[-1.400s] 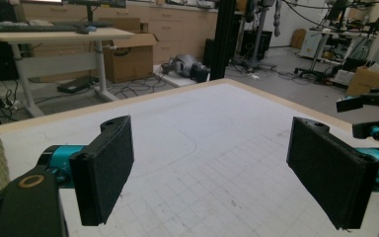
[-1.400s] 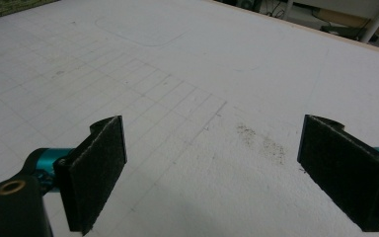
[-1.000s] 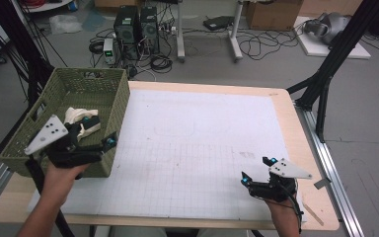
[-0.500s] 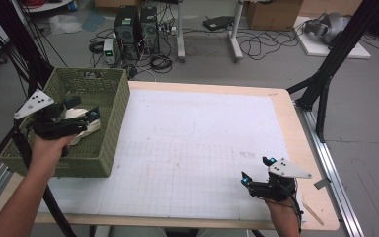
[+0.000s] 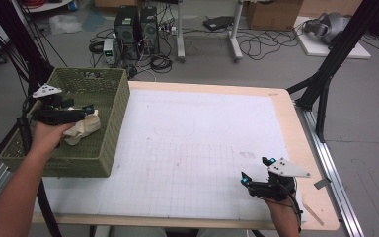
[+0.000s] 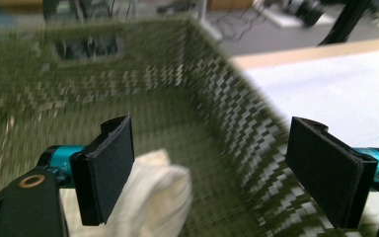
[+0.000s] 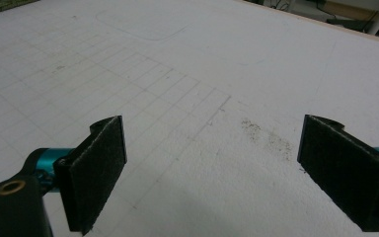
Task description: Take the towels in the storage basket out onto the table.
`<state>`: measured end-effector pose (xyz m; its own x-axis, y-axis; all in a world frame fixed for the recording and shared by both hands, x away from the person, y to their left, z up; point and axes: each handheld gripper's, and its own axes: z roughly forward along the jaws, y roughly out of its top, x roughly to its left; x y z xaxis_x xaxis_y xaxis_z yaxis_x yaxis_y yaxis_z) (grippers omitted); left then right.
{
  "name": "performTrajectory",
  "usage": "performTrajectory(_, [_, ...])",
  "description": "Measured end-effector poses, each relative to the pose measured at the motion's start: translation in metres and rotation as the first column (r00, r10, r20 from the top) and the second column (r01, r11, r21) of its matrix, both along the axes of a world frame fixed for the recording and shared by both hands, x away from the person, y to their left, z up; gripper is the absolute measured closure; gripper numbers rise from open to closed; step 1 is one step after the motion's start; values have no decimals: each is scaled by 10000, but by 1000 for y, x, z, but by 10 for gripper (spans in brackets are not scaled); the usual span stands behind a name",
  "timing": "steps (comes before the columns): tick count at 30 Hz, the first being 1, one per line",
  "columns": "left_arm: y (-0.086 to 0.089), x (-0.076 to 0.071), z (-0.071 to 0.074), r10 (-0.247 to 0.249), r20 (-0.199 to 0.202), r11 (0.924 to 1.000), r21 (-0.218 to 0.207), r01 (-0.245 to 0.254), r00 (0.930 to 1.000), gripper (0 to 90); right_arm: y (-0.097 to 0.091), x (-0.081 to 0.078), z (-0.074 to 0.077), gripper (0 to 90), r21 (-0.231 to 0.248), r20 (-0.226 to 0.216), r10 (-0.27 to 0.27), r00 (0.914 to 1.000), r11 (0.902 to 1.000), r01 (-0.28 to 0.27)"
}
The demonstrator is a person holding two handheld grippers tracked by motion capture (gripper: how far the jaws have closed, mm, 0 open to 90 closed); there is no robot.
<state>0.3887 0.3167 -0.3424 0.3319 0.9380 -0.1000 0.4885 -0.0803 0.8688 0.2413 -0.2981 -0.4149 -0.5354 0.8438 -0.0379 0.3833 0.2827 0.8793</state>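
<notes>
A green woven basket (image 5: 109, 103) stands on the table's left edge. In it lies a crumpled cream cloth (image 5: 83, 129). My left gripper (image 5: 85, 111) hovers inside the basket just above the cloth, open and pointing right. In the left gripper view the cloth (image 6: 153, 197) sits low beside the left jaw, and nothing is between the jaws of my left gripper (image 6: 209, 168). My right gripper (image 5: 254, 169) rests near the table's front right, open over the bare mat. The right gripper view shows my right gripper (image 7: 212, 168) with its jaws wide apart and nothing between them.
A white gridded mat (image 5: 197, 143) covers the wooden table (image 5: 296, 128). A faint rounded outline (image 7: 138, 27) is drawn on the mat's middle. Black frame legs (image 5: 325, 74) stand at the right. Computers and cables (image 5: 138, 29) lie on the floor beyond the table.
My left gripper has moved from the basket's near right corner back and to the left, over the basket's inside. The cloth stays in the basket. The right gripper has not moved.
</notes>
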Motion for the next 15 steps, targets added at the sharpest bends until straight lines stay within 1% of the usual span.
performTrajectory(3, [3, 10, -12, 521, -616, 9977, 460, -493, 9967, 191, 0, 0, 0, 106, 4, 34, 12, 10000, 10000, -12])
performTrajectory(5, [4, 16, -19, 862, -948, 9943, 711, -796, 9918, 191, 1, 0, 0, 106, -45, 47, 6, 10000, 10000, -5])
performTrajectory(6, [4, 18, -23, 942, -1198, 9932, 790, -851, 9883, 190, 1, 0, 0, 106, -86, 112, 20, 9999, 10000, -19])
performTrajectory(7, [4, 21, -28, 983, -1529, 9922, 915, -849, 9833, 190, 2, -1, 1, 106, -131, 138, 20, 9999, 9999, -18])
performTrajectory(8, [4, 24, -34, 1048, -1865, 9899, 1138, -844, 9769, 188, 3, -1, 1, 107, -244, 190, 68, 9998, 9997, -64])
performTrajectory(9, [4, 25, -38, 1094, -2098, 9869, 1392, -811, 9716, 188, 3, -1, 1, 107, -244, 190, 68, 9998, 9997, -64])
performTrajectory(10, [5, 27, -40, 1302, -2224, 9827, 1583, -960, 9662, 189, 3, -1, 1, 106, -241, 181, 71, 9998, 9997, -67])
performTrajectory(12, [8, 29, -42, 1755, -2297, 9758, 1697, -1382, 9573, 207, 2, -1, 0, 107, -285, 183, 95, 9998, 9996, -89])
performTrajectory(13, [9, 29, -43, 1949, -2389, 9703, 1885, -1515, 9513, 207, 2, -1, 0, 107, -285, 183, 95, 9998, 9996, -89])
performTrajectory(14, [10, 30, -45, 2057, -2558, 9657, 2092, -1536, 9446, 201, 2, -1, 0, 107, -269, 131, 99, 9999, 9996, -95])
performTrajectory(15, [11, 31, -49, 2329, -2877, 9575, 2352, -1672, 9290, 206, 2, -1, 0, 107, -314, 126, 107, 9999, 9995, -103])
